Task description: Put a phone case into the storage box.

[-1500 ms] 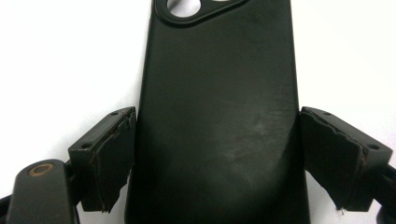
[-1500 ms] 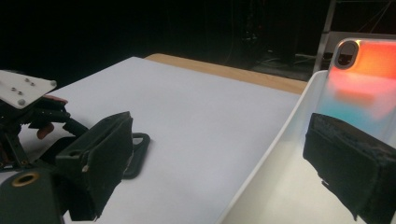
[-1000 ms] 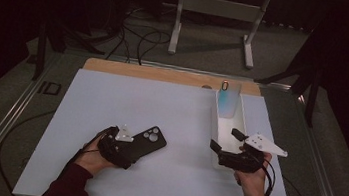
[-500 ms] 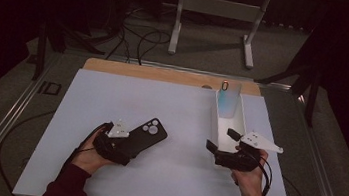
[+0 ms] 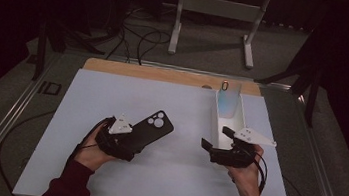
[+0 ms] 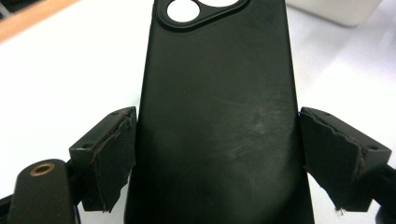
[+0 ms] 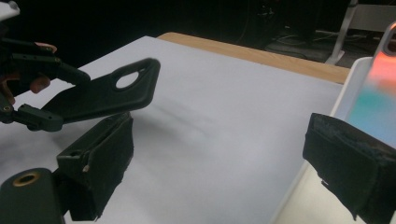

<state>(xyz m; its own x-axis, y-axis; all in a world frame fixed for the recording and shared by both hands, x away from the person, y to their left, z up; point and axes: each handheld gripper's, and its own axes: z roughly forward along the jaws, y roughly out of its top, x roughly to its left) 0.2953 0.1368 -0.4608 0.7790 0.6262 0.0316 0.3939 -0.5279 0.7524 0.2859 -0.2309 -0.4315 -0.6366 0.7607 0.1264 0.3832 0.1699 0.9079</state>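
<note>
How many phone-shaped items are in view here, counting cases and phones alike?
2. A black phone case is clamped in the left gripper, lifted off the table. A phone with a lit screen leans in the white tray; others may hide behind it.

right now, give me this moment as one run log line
left claw: shut on black phone case, lifted off table | right claw: open, by white tray | phone: upright in tray

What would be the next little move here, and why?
Probably the right gripper reaches into the white tray for the phone leaning there. The left gripper holds the black phone case above the table, and the right one's jaws are open.
</note>
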